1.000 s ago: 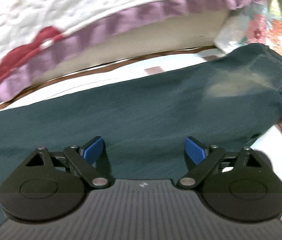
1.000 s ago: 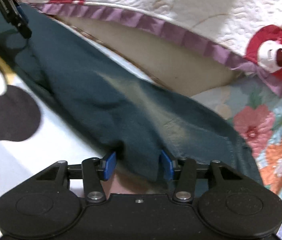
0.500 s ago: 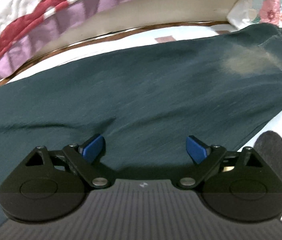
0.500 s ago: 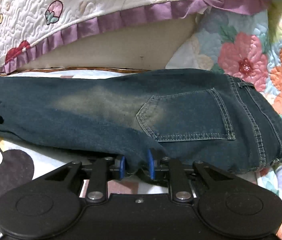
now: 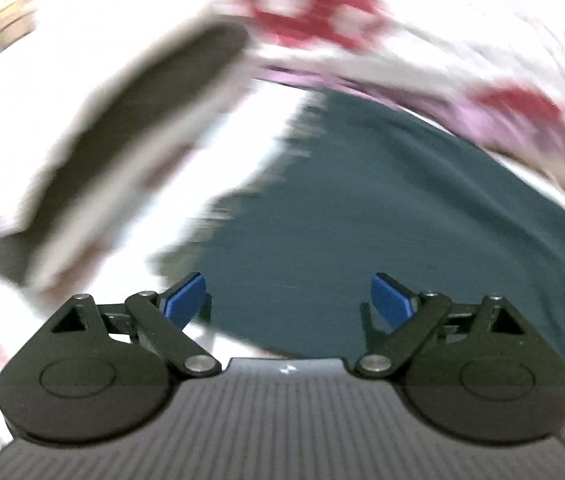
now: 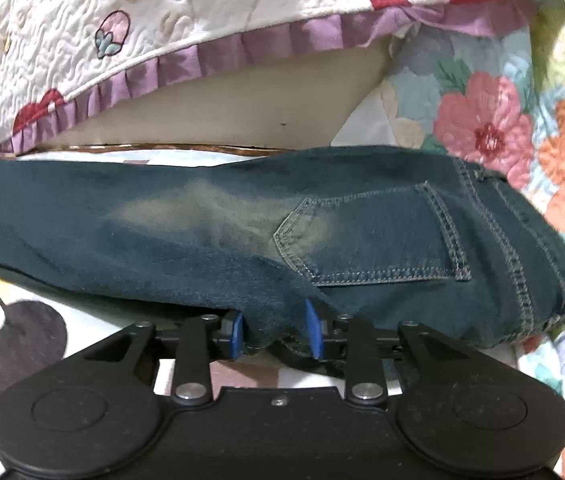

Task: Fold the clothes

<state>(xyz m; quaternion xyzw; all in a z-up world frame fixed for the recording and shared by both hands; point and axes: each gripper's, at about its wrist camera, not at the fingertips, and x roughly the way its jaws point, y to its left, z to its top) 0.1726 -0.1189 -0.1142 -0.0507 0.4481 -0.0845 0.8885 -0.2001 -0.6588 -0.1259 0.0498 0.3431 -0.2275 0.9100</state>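
Dark blue jeans lie folded lengthwise across the bed, back pocket up, waistband to the right. My right gripper is shut on a fold of denim at the jeans' near edge, by the seat. In the blurred left wrist view the leg end of the jeans runs away from the camera. My left gripper is open and empty, just above that leg end.
A white quilt with purple ruffle and red prints hangs over the far side. A floral quilt lies to the right. The white cartoon-print sheet is under the jeans. A blurred pale slab stands left of the leg.
My left gripper has swung fast to the left toward the leg end, still open. My right gripper keeps its hold and has spread slightly; the jeans lie flatter.
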